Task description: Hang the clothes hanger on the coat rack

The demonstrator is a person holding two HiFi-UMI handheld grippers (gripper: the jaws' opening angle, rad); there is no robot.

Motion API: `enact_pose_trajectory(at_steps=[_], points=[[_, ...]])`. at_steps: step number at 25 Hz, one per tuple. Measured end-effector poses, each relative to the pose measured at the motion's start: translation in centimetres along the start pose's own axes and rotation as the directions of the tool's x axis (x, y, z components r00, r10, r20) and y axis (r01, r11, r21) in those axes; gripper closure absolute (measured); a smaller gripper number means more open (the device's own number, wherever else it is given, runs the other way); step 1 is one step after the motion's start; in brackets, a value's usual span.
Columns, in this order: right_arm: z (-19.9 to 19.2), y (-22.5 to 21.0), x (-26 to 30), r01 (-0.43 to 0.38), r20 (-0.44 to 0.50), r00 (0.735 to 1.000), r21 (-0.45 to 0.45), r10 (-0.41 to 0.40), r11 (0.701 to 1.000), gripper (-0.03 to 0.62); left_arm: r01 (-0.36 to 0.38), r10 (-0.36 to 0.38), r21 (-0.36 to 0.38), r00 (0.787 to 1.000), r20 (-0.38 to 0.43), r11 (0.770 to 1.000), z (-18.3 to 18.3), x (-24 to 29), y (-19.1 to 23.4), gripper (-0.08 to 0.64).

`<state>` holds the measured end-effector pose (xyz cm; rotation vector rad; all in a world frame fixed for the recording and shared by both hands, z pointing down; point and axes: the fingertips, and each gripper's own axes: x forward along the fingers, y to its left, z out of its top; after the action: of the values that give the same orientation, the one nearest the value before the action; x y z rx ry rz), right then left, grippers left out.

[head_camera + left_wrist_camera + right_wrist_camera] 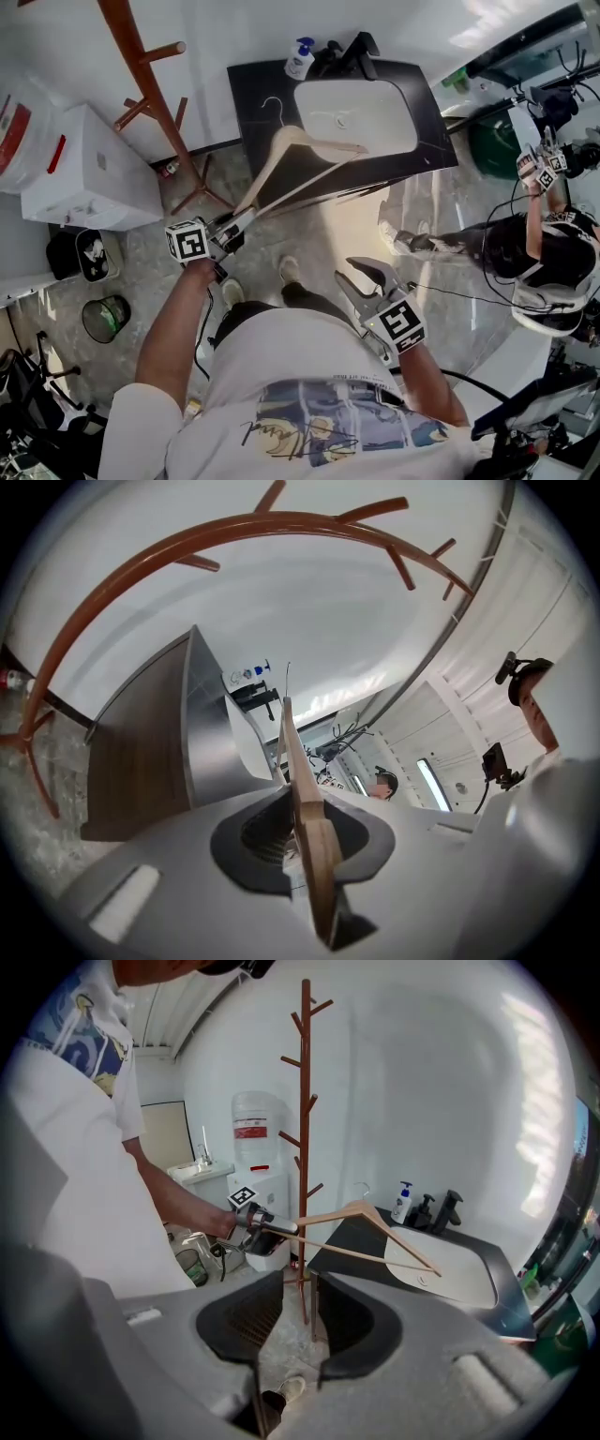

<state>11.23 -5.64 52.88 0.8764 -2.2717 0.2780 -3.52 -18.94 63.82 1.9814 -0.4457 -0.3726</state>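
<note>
Your left claw (236, 227) is pinching the hanger (328, 142) by the coat rack (150, 94); your right claw (364, 274) is spread a bit, holding nothing.

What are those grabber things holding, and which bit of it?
The left gripper holds the wooden hanger by one end, where arm and bottom bar meet. The right gripper holds nothing.

The wooden hanger (302, 771) is seen edge-on, pinched tight between the pads of the left gripper (314, 850), with its wire hook (288, 682) pointed upward. The red-brown coat rack (234, 522) is bent into an arc across the top, pegs sticking out. A dark cabinet (141, 761) is glimpsed at left, with a soap bottle (257, 673) beyond it.
</note>
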Motion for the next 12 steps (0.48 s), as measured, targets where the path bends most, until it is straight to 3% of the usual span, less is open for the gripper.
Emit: enact_pose_trajectory(at_steps=[12], points=[[2.4, 0.7, 1.8, -0.091, 0.054, 0.994, -0.059, 0.094, 0.994, 0.474, 0.018, -0.02, 0.199, 1.0, 0.006, 0.98, 4.1, -4.3, -11.1, 0.514]])
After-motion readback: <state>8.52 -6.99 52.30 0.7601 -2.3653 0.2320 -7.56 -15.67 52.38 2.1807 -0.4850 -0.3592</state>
